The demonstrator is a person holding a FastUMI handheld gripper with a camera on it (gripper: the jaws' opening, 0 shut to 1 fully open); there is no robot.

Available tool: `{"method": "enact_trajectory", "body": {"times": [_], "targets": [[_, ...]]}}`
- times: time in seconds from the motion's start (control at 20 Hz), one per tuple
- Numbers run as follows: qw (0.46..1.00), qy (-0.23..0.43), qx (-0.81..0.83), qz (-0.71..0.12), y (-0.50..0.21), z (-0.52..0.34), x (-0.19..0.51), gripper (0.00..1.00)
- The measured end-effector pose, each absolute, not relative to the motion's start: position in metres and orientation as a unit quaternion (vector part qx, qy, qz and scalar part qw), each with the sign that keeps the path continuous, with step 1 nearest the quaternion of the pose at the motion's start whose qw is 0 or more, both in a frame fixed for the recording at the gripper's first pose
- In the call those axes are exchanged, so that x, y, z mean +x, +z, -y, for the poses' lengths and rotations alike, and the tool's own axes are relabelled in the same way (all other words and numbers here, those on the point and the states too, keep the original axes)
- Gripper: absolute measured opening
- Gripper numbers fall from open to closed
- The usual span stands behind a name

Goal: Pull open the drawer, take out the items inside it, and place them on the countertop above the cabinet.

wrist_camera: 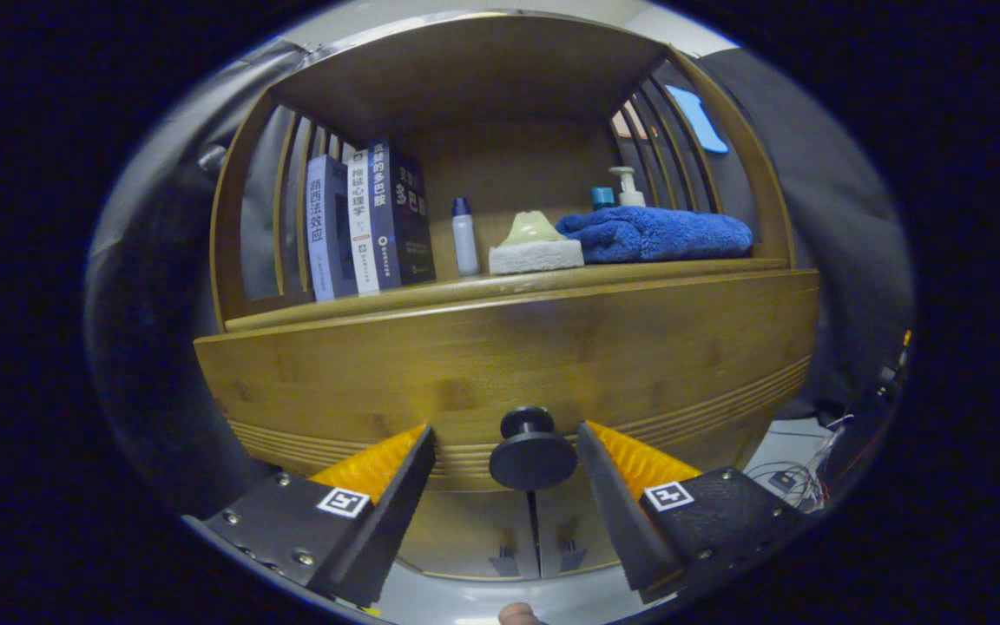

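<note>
The drawer (509, 365) is closed: its wooden front sits flush in the cabinet, directly ahead of the gripper (507, 451). The round drawer knob (532, 450) lies between the two fingers, clear of both; the tongs are wide, with a gap on each side of the knob, holding nothing.

The closed front hides the interior, so whether anything remains inside cannot be told. This state fits a drawer awaiting the pull, or one closed again after emptying.

On the countertop (639, 271) above stand, from 10 o'clock of the knob round to 1 o'clock: books (365, 221), a small bottle (464, 236), a sponge block (535, 255) and a folded blue towel (656, 234) with a pump bottle (628, 187) behind it. Bare wood runs only along the front lip.

Below the drawer, two cabinet doors (474, 529) meet at 6 o'clock.
</note>
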State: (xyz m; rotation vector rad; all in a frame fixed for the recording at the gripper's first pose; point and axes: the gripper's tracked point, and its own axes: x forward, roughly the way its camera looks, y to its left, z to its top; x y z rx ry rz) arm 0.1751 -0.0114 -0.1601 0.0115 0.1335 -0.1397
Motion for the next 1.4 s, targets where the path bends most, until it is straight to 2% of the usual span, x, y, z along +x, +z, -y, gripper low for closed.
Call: {"method": "enact_trajectory", "body": {"times": [0.45,0.9,1.1,1.4], "targets": [[0.995,-0.078,-0.021,-0.052,-0.162,0.013,0.195,0.99],[0.995,-0.071,0.034,-0.057,-0.166,0.011,0.196,0.99],[0.995,-0.058,0.020,-0.083,-0.176,0.014,0.192,0.98],[0.987,-0.099,0.032,-0.120,-0.194,0.042,0.155,0.99]]}}
